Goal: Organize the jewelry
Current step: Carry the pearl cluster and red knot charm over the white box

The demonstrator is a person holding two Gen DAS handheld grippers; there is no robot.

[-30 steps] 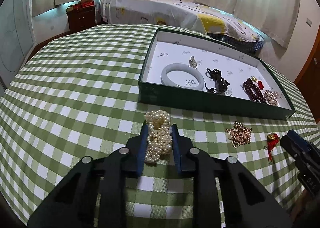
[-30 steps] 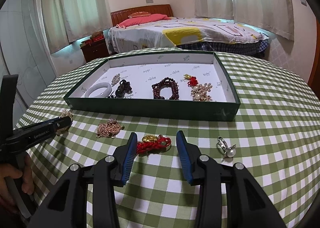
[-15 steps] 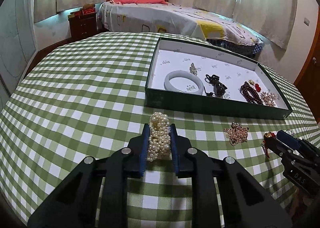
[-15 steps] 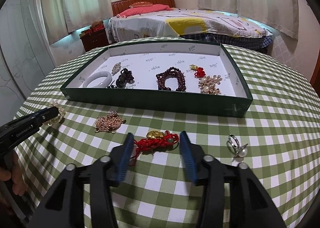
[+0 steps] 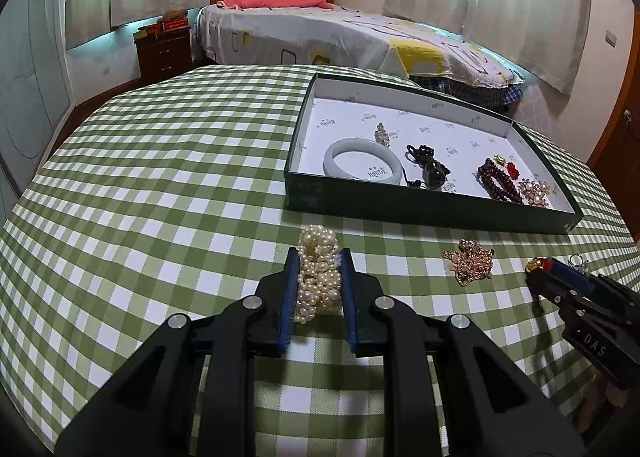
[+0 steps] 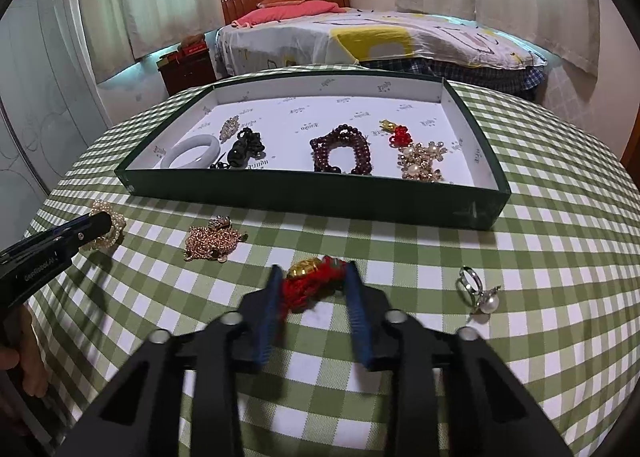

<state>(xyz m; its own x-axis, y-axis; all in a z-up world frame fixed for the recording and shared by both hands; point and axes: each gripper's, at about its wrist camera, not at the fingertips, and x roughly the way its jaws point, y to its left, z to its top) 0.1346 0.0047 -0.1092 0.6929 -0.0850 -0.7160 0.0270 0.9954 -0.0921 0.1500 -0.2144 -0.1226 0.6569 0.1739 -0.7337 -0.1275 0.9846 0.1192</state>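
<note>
At the bottom centre of the left wrist view, the left tool [image 5: 319, 285] is clamped on a bunched pearl bracelet [image 5: 318, 277], its blue pads pressing the beads from both sides, with the bundle low over the green checked surface [image 5: 160, 185]; whether it is already lifted clear I cannot tell. At the bottom centre of the right wrist view, the right tool [image 6: 310, 297] has just been closing its jaws on a red cord charm with a gold bead [image 6: 310, 277]. The charm sits between the blurred pads, which appear to press on it, so I read it as gripped.

Just beyond, two pieces lie loose on the cloth: a rose-gold chain cluster [image 6: 214, 239] left of centre in the right wrist view, and a silver ring with a pearl [image 6: 476, 289] at the right.

Farther back, across the middle of both frames, stands the green box [image 6: 300, 199] with its white lining. Already in it are a pale jade bangle [image 6: 192, 151], a small sparkly brooch [image 6: 229, 127], a dark carved pendant [image 6: 244, 149], a dark red bead bracelet [image 6: 340, 149], a red and gold charm [image 6: 396, 133] and a pearl and gold cluster [image 6: 422, 163].

By this count six pieces are stowed and four remain outside, two of them in the tools, so the job looks a little past halfway. Carrying both held pieces into the box, then fetching the chain and the ring, is what seems left.
</note>
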